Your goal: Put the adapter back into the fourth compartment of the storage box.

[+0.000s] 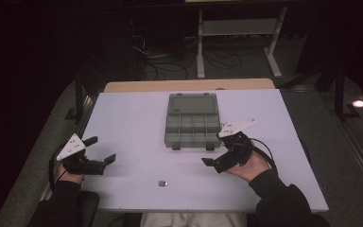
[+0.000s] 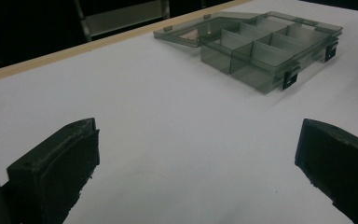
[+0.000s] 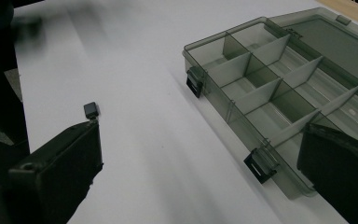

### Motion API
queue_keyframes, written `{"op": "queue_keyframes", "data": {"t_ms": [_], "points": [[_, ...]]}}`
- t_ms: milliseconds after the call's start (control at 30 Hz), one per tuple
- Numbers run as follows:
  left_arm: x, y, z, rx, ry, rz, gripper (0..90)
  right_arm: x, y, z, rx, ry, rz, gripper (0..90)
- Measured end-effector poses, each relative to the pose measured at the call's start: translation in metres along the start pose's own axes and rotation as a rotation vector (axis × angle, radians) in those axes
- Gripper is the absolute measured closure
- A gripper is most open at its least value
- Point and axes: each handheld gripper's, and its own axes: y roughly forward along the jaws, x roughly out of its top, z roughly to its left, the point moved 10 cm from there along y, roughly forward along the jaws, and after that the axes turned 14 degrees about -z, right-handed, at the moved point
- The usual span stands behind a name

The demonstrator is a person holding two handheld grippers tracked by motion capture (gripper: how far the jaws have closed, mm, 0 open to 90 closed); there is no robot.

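Organizer box (image 1: 192,121), smoky transparent plastic with dividers, sits open at table centre, lid folded flat toward 12 o'clock, two black latches on its 6 o'clock edge; we see its compartments in the right gripper view (image 3: 279,88) and in the left gripper view (image 2: 265,44), nothing visible inside them. Small dark piece (image 1: 162,183) lies on the white table (image 1: 132,118) at about 7 o'clock from the box, well apart from it, near the front edge; in the right gripper view it is the small black block (image 3: 91,110) just past the left jaw tip, not touching as far as we can tell. Right gripper (image 1: 220,153) hovers at 5 o'clock of the box, just beside the front right latch, jaws spread wide, grasping nothing. Left gripper (image 1: 101,150) is at 8 o'clock from the box, well apart, near the table's left edge, jaws also released and wide, bare table between them. Both are held in the person's hands, dark sleeves entering from the bottom.
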Motion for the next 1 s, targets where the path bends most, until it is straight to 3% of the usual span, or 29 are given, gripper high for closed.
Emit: {"op": "queue_keyframes", "data": {"t_ms": [467,1000], "points": [[0.000,0.000,0.000,0.001,0.001,0.000,0.0,-0.001,0.007,0.005,0.022,-0.006,0.015,0.0],[0.000,0.000,0.000,0.003,-0.001,-0.002,0.0,0.000,0.024,0.023,0.071,-0.034,0.035,0.0]]}}
